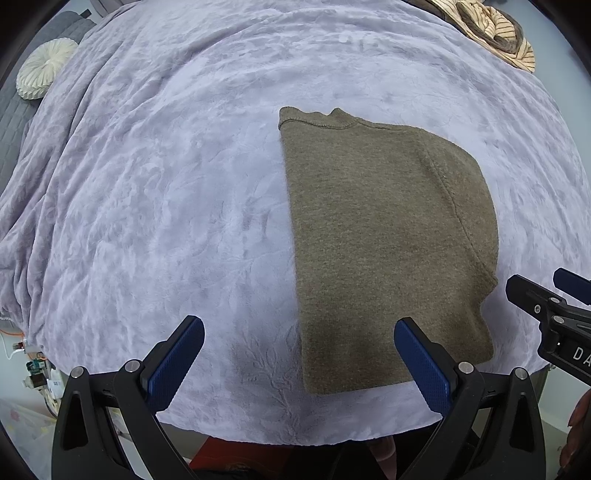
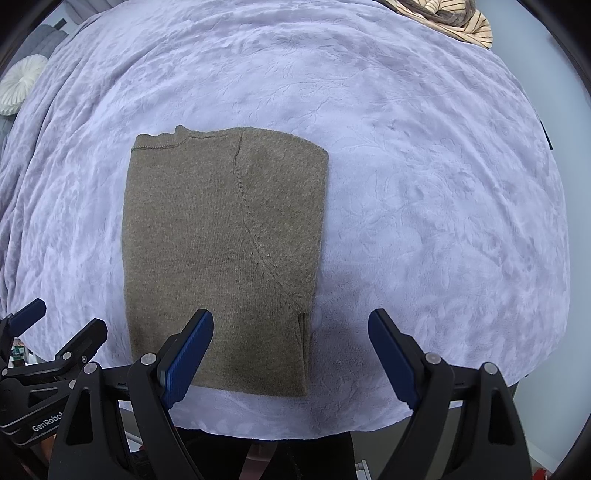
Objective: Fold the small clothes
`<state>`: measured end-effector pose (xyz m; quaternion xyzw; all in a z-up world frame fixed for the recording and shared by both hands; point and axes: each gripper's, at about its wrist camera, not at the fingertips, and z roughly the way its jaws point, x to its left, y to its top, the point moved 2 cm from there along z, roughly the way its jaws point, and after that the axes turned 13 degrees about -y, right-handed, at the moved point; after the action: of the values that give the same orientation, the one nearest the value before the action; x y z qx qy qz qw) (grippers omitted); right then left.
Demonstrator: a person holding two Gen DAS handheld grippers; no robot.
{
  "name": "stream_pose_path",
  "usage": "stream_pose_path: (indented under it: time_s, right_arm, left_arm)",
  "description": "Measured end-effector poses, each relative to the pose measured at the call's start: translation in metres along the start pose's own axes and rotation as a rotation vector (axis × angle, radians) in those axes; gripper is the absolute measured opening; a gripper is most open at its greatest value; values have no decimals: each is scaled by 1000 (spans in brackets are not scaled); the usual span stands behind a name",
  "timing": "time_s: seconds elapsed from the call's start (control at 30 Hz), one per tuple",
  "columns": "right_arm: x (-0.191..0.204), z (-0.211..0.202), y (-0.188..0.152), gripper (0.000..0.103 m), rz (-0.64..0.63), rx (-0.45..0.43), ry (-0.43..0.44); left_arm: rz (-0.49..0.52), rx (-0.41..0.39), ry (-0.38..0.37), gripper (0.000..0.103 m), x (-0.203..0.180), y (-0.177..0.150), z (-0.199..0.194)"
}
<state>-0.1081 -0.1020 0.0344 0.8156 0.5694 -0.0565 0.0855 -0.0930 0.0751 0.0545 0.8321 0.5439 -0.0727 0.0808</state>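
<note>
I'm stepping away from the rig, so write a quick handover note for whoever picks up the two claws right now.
Left claw: open, empty, above the near left edge of the brown knit sweater.
Right claw: open, empty, above the sweater's near right corner.
Sweater: lies flat on the lilac plush blanket, already folded into a narrow rectangle, collar at the far end.
Striped garment: crumpled at the far right of the blanket, untouched.
Left to do: probably fold the sweater's near end towards the collar, then fold the striped garment.

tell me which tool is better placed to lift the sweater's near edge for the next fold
Neither clearly. Both tools, left and right, hover open over the sweater's near corners, one each side. A two-handed lift looks likeliest.
</note>
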Motion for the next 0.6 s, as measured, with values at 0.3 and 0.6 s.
stream_pose_path:
  time_s: [0.3,0.6]
  right_arm:
    - [2,-1,-2,88,-5,-1,-5]
    - [5,-1,-3,88,-8,4,-9]
  left_arm:
    - [-5,-1,-1,103,1,0,0]
    - [0,-8,4,103,1,0,-1]
